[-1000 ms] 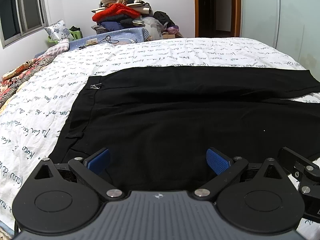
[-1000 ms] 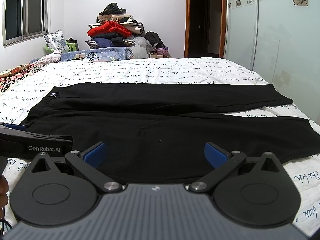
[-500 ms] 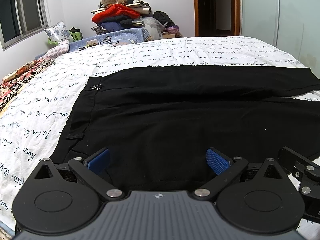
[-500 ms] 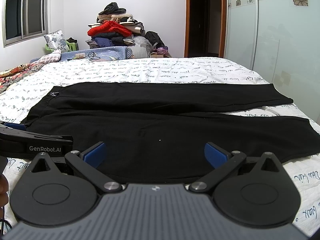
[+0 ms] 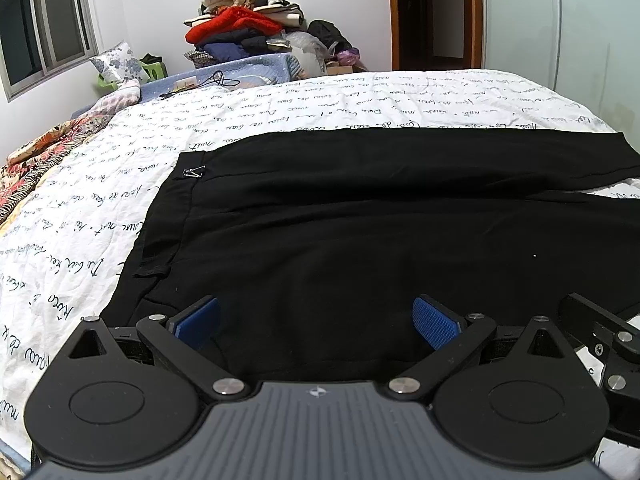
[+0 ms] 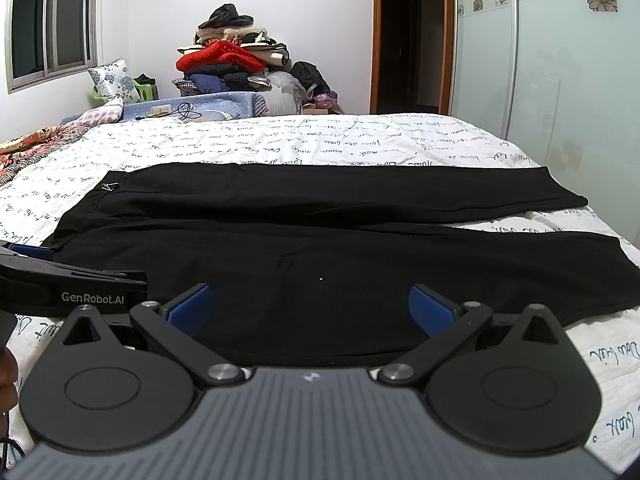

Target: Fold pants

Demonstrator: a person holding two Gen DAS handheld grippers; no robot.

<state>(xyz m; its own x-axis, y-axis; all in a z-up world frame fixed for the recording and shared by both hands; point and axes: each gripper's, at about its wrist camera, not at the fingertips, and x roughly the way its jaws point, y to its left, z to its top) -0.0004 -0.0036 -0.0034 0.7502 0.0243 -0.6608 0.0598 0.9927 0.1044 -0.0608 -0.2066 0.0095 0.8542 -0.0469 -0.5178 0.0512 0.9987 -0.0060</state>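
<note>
Black pants (image 5: 340, 224) (image 6: 312, 232) lie flat on the bed, waistband to the left, both legs running to the right. A small metal clip (image 5: 194, 172) sits at the far waistband corner. My left gripper (image 5: 316, 320) is open over the near edge of the pants by the waist, blue pads wide apart with nothing between them. My right gripper (image 6: 310, 308) is open too, over the near leg's edge further right. In the right wrist view the left gripper's black body (image 6: 68, 290) shows at the left edge.
The bed (image 5: 320, 100) has a white sheet printed with script. A patterned blanket (image 5: 44, 152) lies at its left. A pile of clothes (image 6: 232, 56) stands behind the bed. A dark doorway (image 6: 400, 44) and a frosted wardrobe door (image 6: 560, 72) are at the right.
The left wrist view has shifted slightly left and back over the waist area. The right gripper has held still. Both grippers stay open.
</note>
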